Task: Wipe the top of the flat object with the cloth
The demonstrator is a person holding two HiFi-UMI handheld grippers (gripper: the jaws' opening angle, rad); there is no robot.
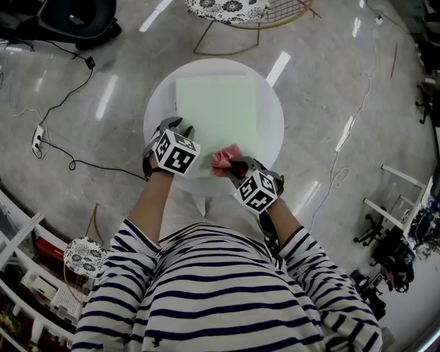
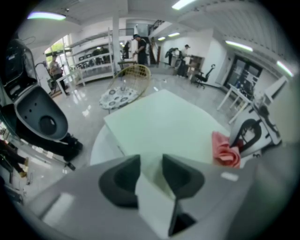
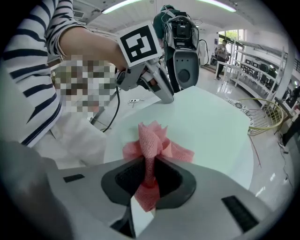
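A pale green flat board [image 1: 216,110] lies on a round white table [image 1: 272,137]. My left gripper [image 1: 179,128] is at the board's near left corner. In the left gripper view the jaws of this gripper [image 2: 151,171] are closed on the edge of the board [image 2: 164,122]. My right gripper [image 1: 232,165] is at the board's near right corner, shut on a bunched pink cloth [image 1: 224,160]. In the right gripper view the cloth [image 3: 152,136] stands up between the pads of the gripper [image 3: 150,173] and rests on the board [image 3: 206,117].
A wire chair with a patterned cushion [image 1: 234,10] stands beyond the table. There is a black machine [image 1: 75,20] at the far left, and cables [image 1: 69,161] trail over the glossy floor. Shelves [image 1: 27,275] lie near left. People stand far off [image 2: 140,44].
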